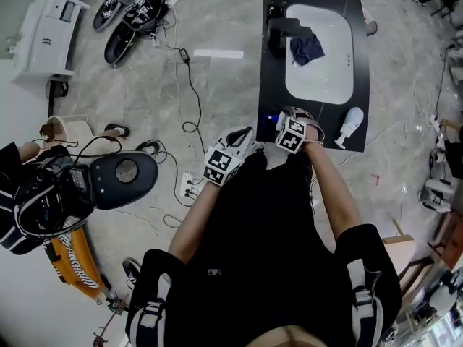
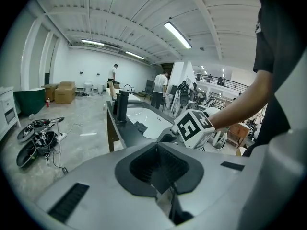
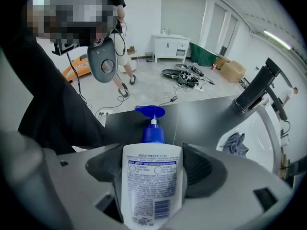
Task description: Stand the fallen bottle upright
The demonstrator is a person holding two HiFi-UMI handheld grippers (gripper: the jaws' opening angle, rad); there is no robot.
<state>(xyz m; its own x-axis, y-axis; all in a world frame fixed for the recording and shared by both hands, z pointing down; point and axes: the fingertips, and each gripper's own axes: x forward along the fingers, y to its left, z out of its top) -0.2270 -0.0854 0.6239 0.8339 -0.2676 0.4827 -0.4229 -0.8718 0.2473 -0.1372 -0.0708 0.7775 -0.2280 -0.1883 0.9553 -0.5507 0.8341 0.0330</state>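
A white pump bottle [image 3: 152,186] with a blue pump head lies on its side on the black counter [image 3: 211,116], label up and pump pointing away from me. My right gripper [image 3: 152,163] points steeply down over it, open at full width, with the bottle's body between the two pads. In the head view that gripper [image 1: 283,120] is at the counter's near left corner, and only the blue pump [image 1: 268,119] shows beside it. My left gripper [image 1: 242,137] hovers off the counter's left edge, shut and empty [image 2: 157,152].
A white sink basin [image 1: 318,78] is set into the counter, with a black faucet [image 1: 286,29] and a dark blue cloth [image 1: 307,48] in it. A white object [image 1: 351,121] lies at the counter's near right corner. Cables and a power strip [image 1: 189,185] cross the floor at left.
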